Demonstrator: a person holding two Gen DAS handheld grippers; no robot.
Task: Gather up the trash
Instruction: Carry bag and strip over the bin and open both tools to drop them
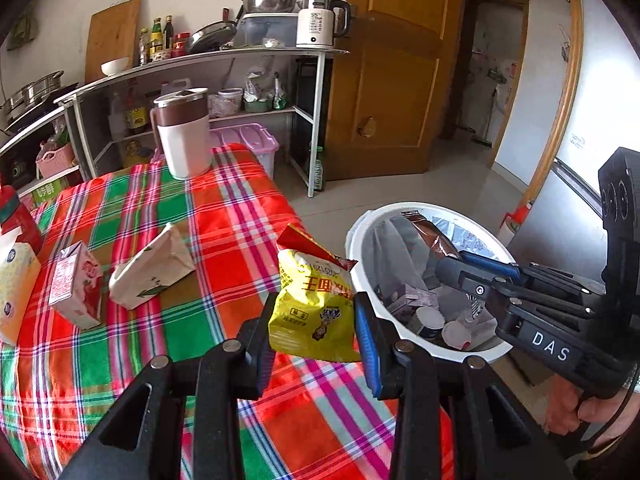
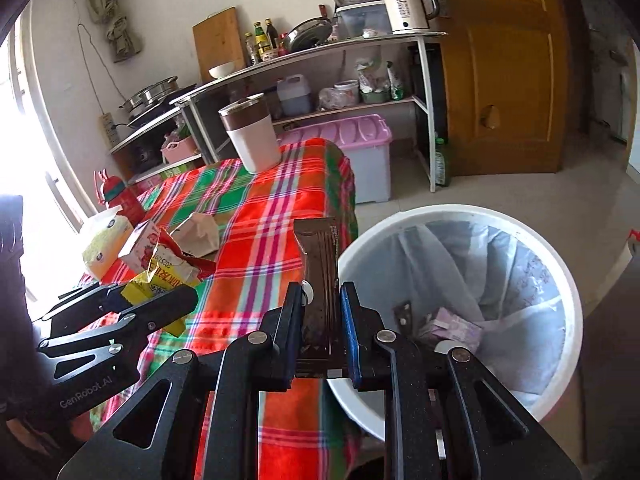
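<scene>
Left gripper [image 1: 314,322]: clamped on yellow snack bag [image 1: 310,304]; body marked "GenRobot.AI".
Right gripper [image 2: 322,332]: clamped on brown wrapper [image 2: 320,276]; body marked "DAS".
Bin [image 2: 400,224]: white, lined.

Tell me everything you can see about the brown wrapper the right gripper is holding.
The brown wrapper is a long, flat, glossy foil-like packet, dark brown with small print near its crimped top edge. It stands roughly upright, pinched at its lower part between the fingers of the right gripper. In the left wrist view it hangs above the open white trash bin, touching nothing else.
</scene>
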